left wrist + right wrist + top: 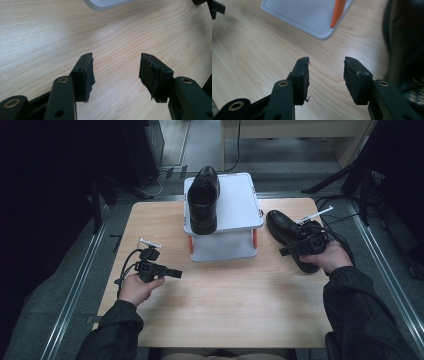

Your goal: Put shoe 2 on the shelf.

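Apparently mid-sort, one glossy black leather shoe [204, 200] sits on the top tier of a small white two-tier rack with orange posts [235, 205] – its mate [285, 231] lies on the pale wooden worktop [225, 305] just beside the right gripper [286, 251]. Both it and the left gripper [176, 273] hover with jaws apart, holding nothing – likely poised for the second shoe.

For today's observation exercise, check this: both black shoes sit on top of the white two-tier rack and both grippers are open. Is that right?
Not quite. One black shoe sits on the white rack; the other shoe lies on the table, as the high view shows. Both the left gripper and right gripper are open.
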`<state>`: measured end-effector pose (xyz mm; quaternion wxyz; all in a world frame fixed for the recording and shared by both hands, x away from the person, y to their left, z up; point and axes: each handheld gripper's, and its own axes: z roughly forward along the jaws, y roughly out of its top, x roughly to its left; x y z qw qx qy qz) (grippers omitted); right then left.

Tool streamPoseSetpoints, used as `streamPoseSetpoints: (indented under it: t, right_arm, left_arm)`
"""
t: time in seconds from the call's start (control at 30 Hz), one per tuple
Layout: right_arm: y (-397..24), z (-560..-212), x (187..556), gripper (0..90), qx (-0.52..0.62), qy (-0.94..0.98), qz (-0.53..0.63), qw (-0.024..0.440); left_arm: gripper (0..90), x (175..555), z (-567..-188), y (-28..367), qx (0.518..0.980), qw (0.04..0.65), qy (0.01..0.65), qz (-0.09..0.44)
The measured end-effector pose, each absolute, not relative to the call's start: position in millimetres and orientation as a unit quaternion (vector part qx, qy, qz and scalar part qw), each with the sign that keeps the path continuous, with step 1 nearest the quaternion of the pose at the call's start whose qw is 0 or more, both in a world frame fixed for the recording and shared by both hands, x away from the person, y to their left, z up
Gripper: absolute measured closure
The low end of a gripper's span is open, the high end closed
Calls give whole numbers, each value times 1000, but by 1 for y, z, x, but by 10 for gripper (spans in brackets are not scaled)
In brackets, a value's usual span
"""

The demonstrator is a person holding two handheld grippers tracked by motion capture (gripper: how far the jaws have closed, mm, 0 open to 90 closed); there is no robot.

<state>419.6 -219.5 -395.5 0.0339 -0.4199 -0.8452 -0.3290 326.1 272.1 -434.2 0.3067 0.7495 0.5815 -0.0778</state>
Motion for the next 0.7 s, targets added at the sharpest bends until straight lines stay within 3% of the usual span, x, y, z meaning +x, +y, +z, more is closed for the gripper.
streamPoseSetpoints:
  t: [0.47,0.63,0.7]
  right_arm:
    - [-256,-408,446,578,-476,-824,-306,18]
    - [-252,-419,455,653,-495,-821,-283,24]
    - [-251,-423,457,723,-506,-820,-267,22]
  left_arm:
    - [444,326,-434,272,752,305,579,-81]
    - [444,326,-435,272,752,306,579,-81]
    - [444,326,-435,272,752,306,579,-81]
